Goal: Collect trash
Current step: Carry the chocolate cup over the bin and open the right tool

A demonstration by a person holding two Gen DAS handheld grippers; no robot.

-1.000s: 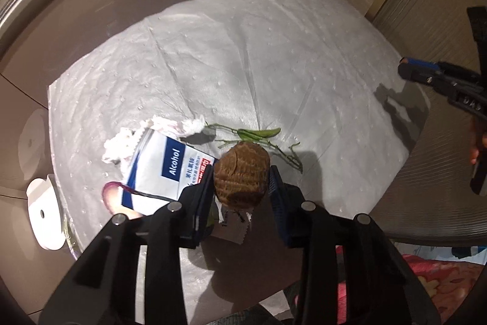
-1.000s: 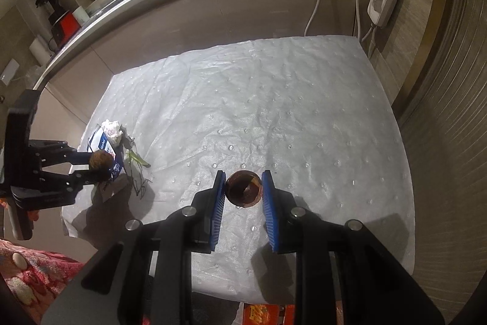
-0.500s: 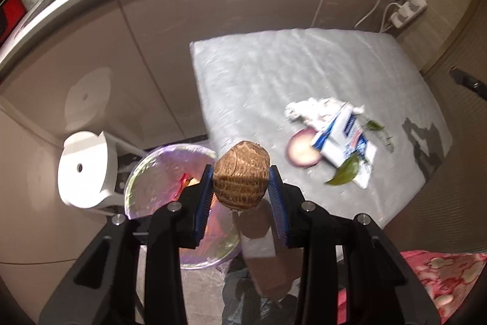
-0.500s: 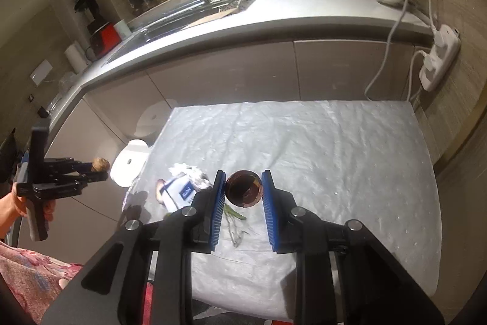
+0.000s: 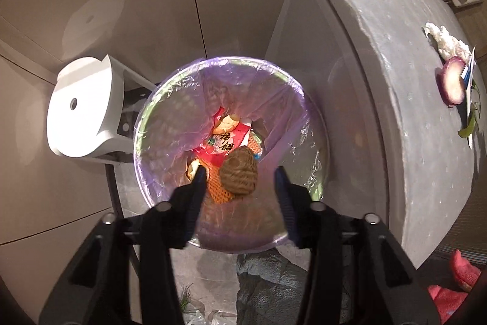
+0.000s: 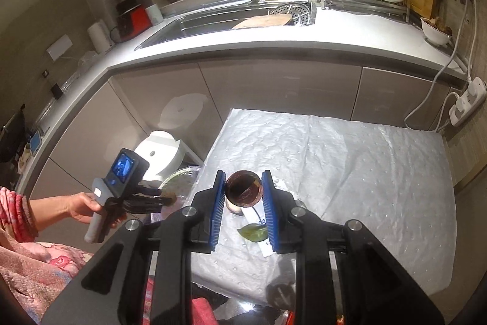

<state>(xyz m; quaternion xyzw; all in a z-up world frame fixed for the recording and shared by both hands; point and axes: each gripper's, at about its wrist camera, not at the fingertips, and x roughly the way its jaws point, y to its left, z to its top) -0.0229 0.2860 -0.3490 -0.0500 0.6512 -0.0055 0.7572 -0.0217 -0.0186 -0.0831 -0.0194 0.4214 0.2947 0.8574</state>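
Note:
My left gripper (image 5: 240,172) points straight down over a bin (image 5: 143,118) lined with a purple bag. Its jaws are opening, and the brown ribbed husk (image 5: 239,175) sits loose between them with a gap on each side, above a red wrapper (image 5: 225,142) and other trash. My right gripper (image 6: 243,188) is shut on a dark round hollow shell (image 6: 243,192), held above the near left part of the cloth-covered table (image 6: 365,160). From the right wrist view, a hand (image 6: 79,206) holds the left gripper (image 6: 164,198) over the bin (image 6: 179,175).
On the table's edge lie a halved purple onion (image 5: 452,84), a crumpled tissue (image 5: 444,40), a blue-and-white packet (image 5: 468,72) and a green leaf (image 6: 252,232). A white stool (image 5: 82,108) stands beside the bin. Kitchen cabinets and a counter with a sink (image 6: 231,20) run behind.
The left gripper carried the husk off the table, came down over the bin and spread its jaws off the husk. The right gripper rose and swung left with the shell still held.

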